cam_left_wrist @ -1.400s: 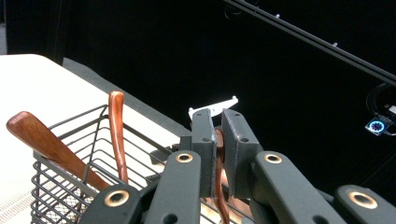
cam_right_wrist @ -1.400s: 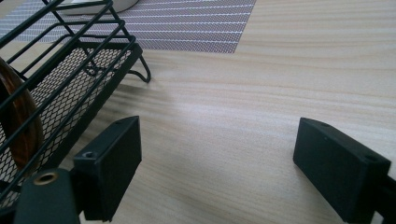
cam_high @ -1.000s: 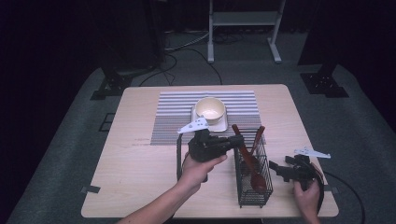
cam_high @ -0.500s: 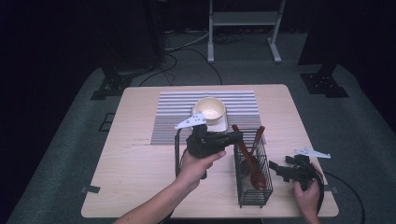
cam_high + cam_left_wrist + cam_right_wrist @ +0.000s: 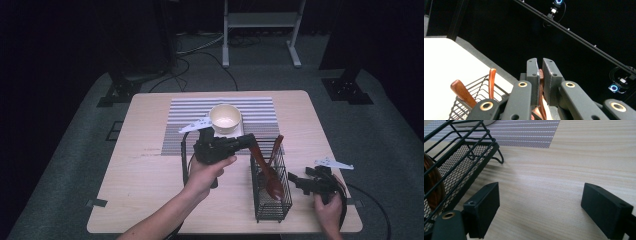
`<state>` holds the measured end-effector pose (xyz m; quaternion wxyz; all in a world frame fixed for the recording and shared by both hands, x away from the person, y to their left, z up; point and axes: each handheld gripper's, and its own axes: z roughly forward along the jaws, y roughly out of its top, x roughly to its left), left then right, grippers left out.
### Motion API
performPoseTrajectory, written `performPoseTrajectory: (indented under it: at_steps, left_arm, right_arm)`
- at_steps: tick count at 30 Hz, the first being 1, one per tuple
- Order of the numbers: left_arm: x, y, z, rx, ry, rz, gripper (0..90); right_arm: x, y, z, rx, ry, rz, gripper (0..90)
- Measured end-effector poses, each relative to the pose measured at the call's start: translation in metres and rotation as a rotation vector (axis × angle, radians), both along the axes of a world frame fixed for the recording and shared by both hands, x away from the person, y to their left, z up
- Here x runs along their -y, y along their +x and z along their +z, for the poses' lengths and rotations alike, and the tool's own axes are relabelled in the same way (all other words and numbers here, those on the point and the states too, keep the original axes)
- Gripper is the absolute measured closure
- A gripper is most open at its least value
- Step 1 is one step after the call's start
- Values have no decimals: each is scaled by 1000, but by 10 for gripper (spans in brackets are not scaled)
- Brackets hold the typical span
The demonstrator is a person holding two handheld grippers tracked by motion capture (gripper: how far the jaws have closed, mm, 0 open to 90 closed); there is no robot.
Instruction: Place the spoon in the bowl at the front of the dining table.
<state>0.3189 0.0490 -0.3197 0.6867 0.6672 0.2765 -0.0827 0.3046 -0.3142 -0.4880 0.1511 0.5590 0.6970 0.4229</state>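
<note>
In the high view my left gripper (image 5: 251, 142) points right over the black wire basket (image 5: 272, 205), its jaws shut on the handle of a dark wooden spoon (image 5: 270, 180) whose bowl hangs inside the basket. A second wooden utensil (image 5: 276, 146) leans in the basket's far end. In the left gripper view the pads (image 5: 533, 72) pinch the reddish spoon handle (image 5: 540, 75), and two other wooden handles (image 5: 491, 80) rise from the basket (image 5: 474, 86). My right gripper (image 5: 296, 180) rests on the table right of the basket, jaws wide open (image 5: 540, 205) over bare wood.
A cream bowl (image 5: 225, 118) sits on a striped placemat (image 5: 190, 112) at the table's far middle. The basket's corner (image 5: 461, 152) lies close to my right gripper's left jaw, with a spoon bowl (image 5: 431, 187) behind the mesh. The table's front edge (image 5: 220, 231) is near.
My left gripper has shifted slightly toward the far side with the spoon still in its jaws. The right gripper has stayed where it was.
</note>
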Motion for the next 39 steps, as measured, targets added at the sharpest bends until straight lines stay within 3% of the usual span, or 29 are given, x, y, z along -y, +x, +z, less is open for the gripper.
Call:
performPoseTrajectory:
  at_steps: [39]
  left_arm:
    - [-42, 13, 20, -17, -88, 93, 842]
  right_arm:
    - [-1, 0, 0, 0, -8, -1, 140]
